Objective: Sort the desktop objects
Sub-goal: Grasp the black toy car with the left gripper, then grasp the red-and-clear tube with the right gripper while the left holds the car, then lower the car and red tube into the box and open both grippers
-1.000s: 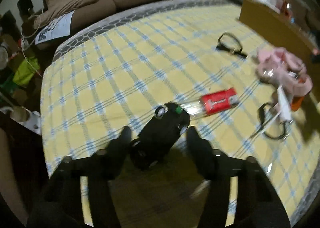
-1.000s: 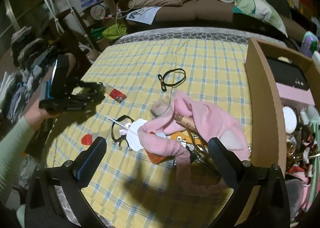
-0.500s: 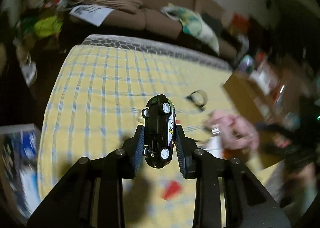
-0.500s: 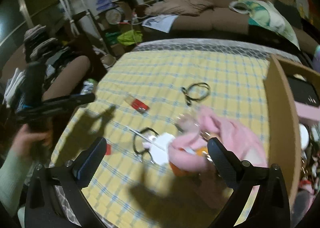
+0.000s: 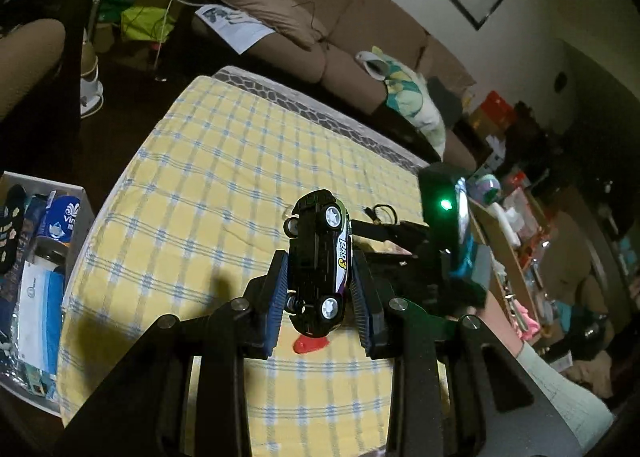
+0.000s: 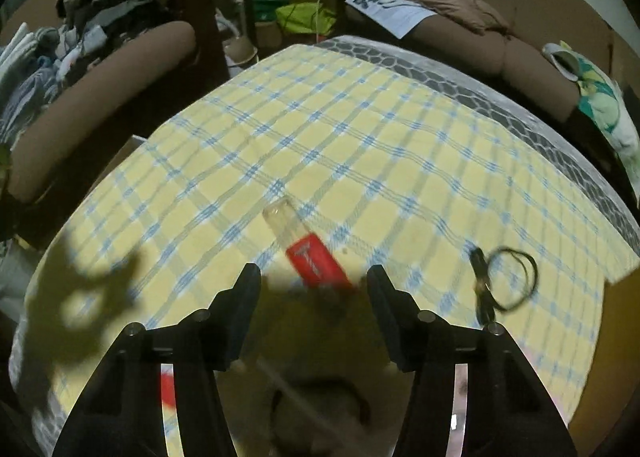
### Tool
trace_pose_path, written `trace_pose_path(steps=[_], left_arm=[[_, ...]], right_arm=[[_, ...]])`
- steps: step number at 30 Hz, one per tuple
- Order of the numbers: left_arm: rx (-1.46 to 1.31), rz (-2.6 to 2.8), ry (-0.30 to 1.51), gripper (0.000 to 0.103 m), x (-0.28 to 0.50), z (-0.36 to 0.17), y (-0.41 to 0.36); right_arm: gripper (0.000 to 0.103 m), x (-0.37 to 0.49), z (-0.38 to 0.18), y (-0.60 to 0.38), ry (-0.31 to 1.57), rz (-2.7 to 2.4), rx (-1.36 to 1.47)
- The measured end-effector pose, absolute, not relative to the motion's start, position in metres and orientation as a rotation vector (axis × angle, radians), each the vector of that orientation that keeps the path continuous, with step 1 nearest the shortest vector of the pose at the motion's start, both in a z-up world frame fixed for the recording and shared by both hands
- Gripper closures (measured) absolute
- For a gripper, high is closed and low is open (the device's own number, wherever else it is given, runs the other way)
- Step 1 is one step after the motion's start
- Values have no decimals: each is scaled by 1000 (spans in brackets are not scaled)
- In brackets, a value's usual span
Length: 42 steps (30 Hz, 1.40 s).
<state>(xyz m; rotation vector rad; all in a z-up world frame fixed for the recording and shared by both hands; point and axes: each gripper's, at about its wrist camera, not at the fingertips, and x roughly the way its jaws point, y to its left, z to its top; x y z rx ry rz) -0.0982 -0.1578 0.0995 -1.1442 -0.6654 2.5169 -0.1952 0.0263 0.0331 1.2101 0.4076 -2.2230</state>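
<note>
My left gripper (image 5: 318,289) is shut on a black toy car (image 5: 320,261) and holds it on its side above the yellow checked tablecloth (image 5: 192,217). In the right wrist view my right gripper (image 6: 314,289) hangs low over the cloth (image 6: 360,129) with its jaws closing. The red end of a clear tube with a red label (image 6: 310,257) lies between the fingertips, and the pads are not touching it. The right gripper's body (image 5: 444,241), with a green light, shows just behind the car in the left wrist view.
A black cord loop (image 6: 504,281) lies right of the tube. A small red flat piece (image 5: 310,345) sits on the cloth under the car. An open box of packets (image 5: 36,257) stands off the table's left; a cardboard box (image 5: 504,253) stands at its right. A sofa runs behind.
My left gripper closed on the toy car, lifted it off the cloth and rolled. My right gripper swept left from the pink cloth pile to the red tube and its jaws narrowed.
</note>
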Motion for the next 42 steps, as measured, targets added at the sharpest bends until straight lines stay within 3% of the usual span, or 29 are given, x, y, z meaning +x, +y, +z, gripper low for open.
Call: trace_pose_path(steps=[6, 8, 10, 12, 16, 22, 30, 37, 42], left_arm=[[-1145, 2501, -654, 75, -112, 97, -157], [-1146, 2497, -652, 75, -116, 96, -155], [-1154, 2497, -653, 75, -117, 94, -154], [-1158, 2487, -658, 75, -117, 93, -151], [-1146, 2483, -669, 75, -112, 95, -147], [-1095, 2428, -667, 75, -101, 107, -126], [-1070, 2256, -612, 75, -90, 123, -39], [-1075, 2120, -606, 75, -101, 134, 52], [-1094, 2101, -542, 75, -108, 141, 109]], right_arm=[[44, -213, 13, 21, 448, -2161, 1220], [48, -213, 13, 21, 441, -2162, 1224], [73, -211, 16, 20, 436, -2158, 1227], [82, -206, 20, 20, 427, -2155, 1240], [82, -197, 25, 26, 361, -2144, 1271], [82, -170, 69, 72, 37, -2194, 1233], [82, -111, 137, 222, -138, -2469, 1206], [82, -85, 124, 336, -369, -2618, 1299], [81, -92, 107, 354, -420, -2612, 1340]])
